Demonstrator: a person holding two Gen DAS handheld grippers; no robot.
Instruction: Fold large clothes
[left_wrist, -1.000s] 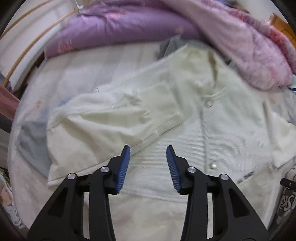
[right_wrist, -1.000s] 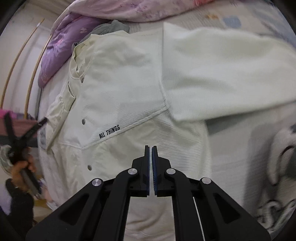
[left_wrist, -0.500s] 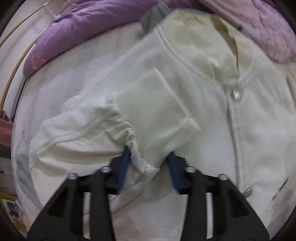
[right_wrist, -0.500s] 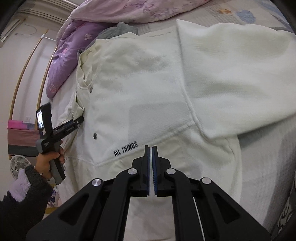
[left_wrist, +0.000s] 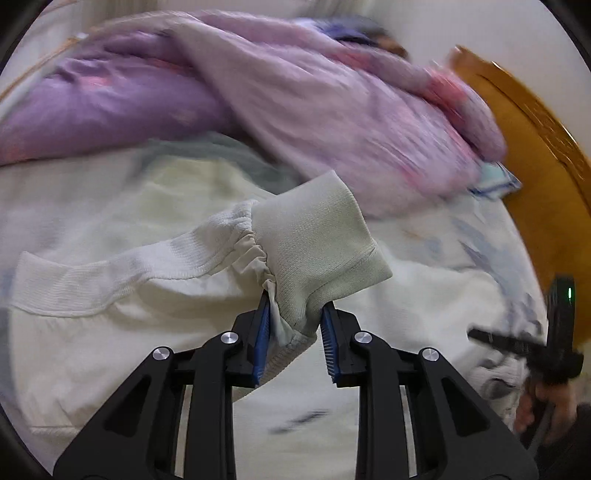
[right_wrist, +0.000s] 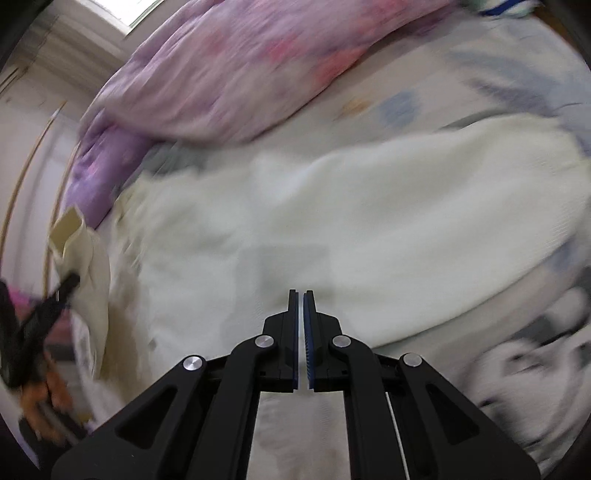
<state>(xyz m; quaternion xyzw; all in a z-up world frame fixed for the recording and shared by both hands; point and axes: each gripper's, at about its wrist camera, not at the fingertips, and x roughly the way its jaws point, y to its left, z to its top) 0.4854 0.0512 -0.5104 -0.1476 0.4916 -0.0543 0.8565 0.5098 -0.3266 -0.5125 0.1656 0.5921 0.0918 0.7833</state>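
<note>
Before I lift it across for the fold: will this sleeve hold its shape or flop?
Probably flop: the sleeve sags away from the left gripper, which pinches only the bunched cuff. The ribbed cuff looks thicker, so it may keep its form. The knit seems unlikely to slip from the jaws.

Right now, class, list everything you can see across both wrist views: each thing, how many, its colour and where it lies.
Jacket: one, cream, spread flat on the bed.
Sleeve cuff: one, cream ribbed, lifted between the left jaws.
Quilt: one, lilac-pink floral, heaped behind the jacket.
Bedsheet: one, white with blue print, under everything.
Headboard: one, orange-brown wood, far right.
Grey garment: one, peeking out by the jacket's collar.
Left gripper: black, blue pads, pinching the cuff.
Right gripper: black, jaws shut, empty, above the jacket.
</note>
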